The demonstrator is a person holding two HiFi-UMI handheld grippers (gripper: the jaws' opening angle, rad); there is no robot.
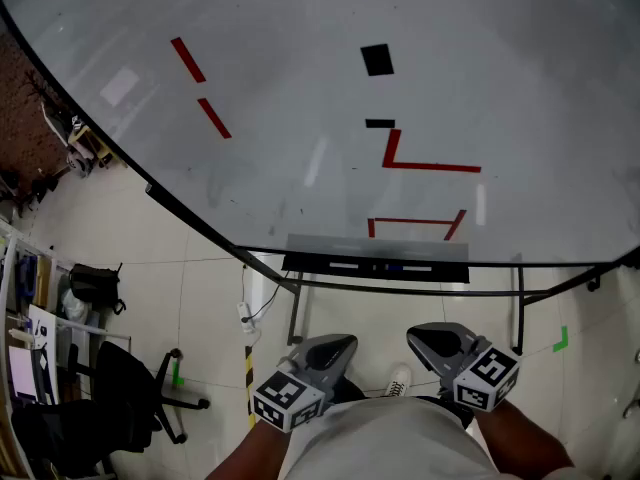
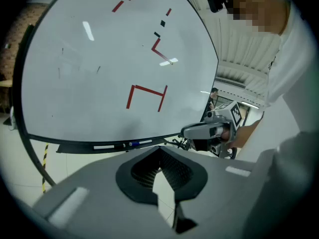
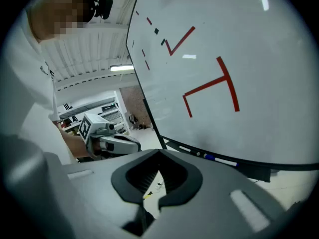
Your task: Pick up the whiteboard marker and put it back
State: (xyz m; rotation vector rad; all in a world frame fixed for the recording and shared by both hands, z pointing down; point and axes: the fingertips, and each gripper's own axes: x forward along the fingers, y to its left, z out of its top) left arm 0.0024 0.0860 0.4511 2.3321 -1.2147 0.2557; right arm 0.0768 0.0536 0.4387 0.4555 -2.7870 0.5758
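The whiteboard marker (image 1: 388,266), marked by a blue band, is seen lying flat in the dark tray (image 1: 300,262) that runs along the lower edge of the whiteboard (image 1: 300,88), in line with a second white pen just to its left; the same marker is picked out in the left gripper view (image 2: 133,144) and the right gripper view (image 3: 209,157). The left gripper (image 1: 350,341) and the right gripper (image 1: 412,334) are held side by side below the tray, well apart from it, with tiled floor and the stand's metal legs (image 1: 295,313) between. Each gripper's jaws are seen pressed together at the tips with nothing between them, in the left gripper's own view (image 2: 159,147) and in the right's (image 3: 159,151). Open air is left in front of the tray's front lip, and the board face above it is bare apart from red tape lines (image 1: 430,166) and black patches. A black office chair (image 1: 120,388) is found to the left, well clear of both grippers.
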